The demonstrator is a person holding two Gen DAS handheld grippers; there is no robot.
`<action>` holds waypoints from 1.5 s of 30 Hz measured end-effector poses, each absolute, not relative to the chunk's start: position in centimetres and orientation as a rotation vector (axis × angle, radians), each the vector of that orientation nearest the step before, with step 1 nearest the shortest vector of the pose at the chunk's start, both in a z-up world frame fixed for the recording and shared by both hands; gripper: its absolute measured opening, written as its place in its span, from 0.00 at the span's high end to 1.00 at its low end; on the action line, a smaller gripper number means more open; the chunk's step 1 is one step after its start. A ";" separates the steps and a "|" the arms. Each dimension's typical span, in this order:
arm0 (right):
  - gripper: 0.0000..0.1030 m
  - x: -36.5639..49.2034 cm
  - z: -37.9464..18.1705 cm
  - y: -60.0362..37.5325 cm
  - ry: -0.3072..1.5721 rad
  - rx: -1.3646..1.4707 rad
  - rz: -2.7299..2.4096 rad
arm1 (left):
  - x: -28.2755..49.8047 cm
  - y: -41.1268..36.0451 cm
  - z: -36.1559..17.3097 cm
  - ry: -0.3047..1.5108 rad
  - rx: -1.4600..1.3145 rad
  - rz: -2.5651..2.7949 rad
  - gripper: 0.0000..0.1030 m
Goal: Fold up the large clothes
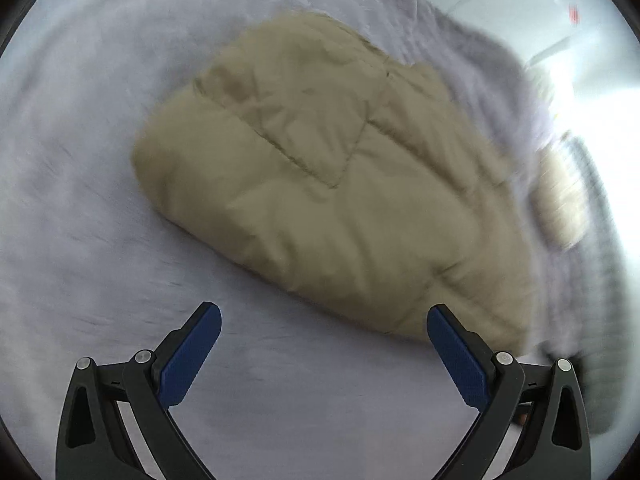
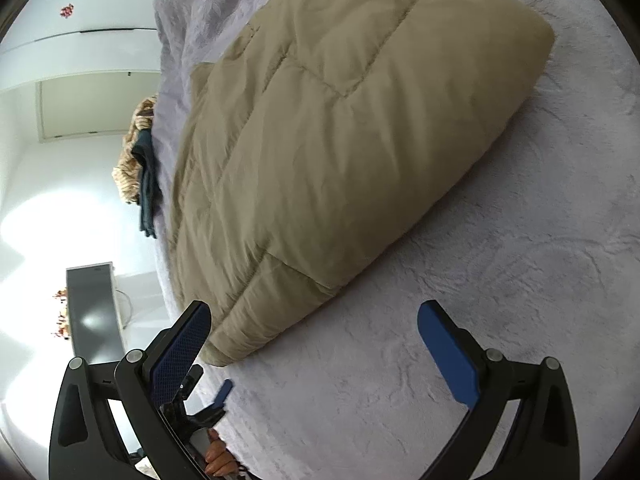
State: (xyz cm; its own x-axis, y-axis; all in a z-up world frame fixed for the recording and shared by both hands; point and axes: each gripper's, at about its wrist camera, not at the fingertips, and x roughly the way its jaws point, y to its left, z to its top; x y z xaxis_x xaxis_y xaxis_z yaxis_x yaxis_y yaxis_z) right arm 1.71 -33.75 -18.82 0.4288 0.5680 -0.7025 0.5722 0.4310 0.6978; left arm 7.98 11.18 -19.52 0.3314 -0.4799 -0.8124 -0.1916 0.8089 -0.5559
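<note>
A tan quilted padded garment (image 1: pixel 328 168) lies folded into a thick bundle on a lavender fuzzy bed cover (image 1: pixel 80 200). In the left wrist view my left gripper (image 1: pixel 324 314) stands open just short of the bundle's near edge, with only bed cover between its blue pads. The right wrist view shows the same garment (image 2: pixel 340 140) from its other side. My right gripper (image 2: pixel 314 312) is open at the bundle's near corner, its left finger (image 2: pixel 184 344) beside the folded hem, and grips nothing. The left gripper (image 2: pixel 212 390) and a hand (image 2: pixel 218 456) show low on the left.
A pile of clothes, patterned tan and dark teal (image 2: pixel 140 160), sits at the bed's far edge, blurred in the left wrist view (image 1: pixel 560 192). Beyond the bed edge are white cupboard doors (image 2: pixel 80 40) and a dark screen (image 2: pixel 94 312). Bare bed cover (image 2: pixel 520 280) spreads to the right.
</note>
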 end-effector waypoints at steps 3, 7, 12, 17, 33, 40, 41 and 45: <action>0.00 1.9 -19.3 -33.9 1.180 1.252 0.013 | 8.4 12.1 -20.7 1.211 -0.788 -0.244 0.00; 0.00 2.8 -20.1 -34.3 1.136 1.312 0.029 | 9.3 12.5 -22.4 1.186 -0.874 -0.254 0.00; 0.00 4.4 -21.7 -33.5 1.112 1.389 0.086 | 11.6 12.3 -23.4 1.159 -0.907 -0.265 0.00; 0.00 6.4 -23.5 -32.5 1.073 1.441 0.141 | 14.8 11.7 -24.4 1.124 -0.969 -0.261 0.00; 0.76 6.5 -22.7 -32.8 1.086 1.434 0.133 | 14.8 12.1 -21.2 1.027 -0.919 -0.288 0.78; 0.78 3.6 -18.9 -32.6 1.066 1.368 0.239 | 12.2 12.6 -17.4 0.988 -0.895 -0.368 0.78; 0.78 2.6 -18.6 -32.5 1.073 1.371 0.246 | 11.1 12.9 -17.0 0.992 -0.896 -0.379 0.78; 0.78 -1.9 -18.4 -32.2 1.104 1.384 0.257 | 5.7 13.9 -16.6 1.032 -0.891 -0.410 0.78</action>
State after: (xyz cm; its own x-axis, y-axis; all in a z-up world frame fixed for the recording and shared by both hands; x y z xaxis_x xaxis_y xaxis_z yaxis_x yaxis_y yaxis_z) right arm -1.90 -32.23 -18.39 0.5116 0.7209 -0.4676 0.4408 0.2469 0.8630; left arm 5.68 13.85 -16.62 0.4806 -0.6722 -0.5632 -0.1027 0.5947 -0.7974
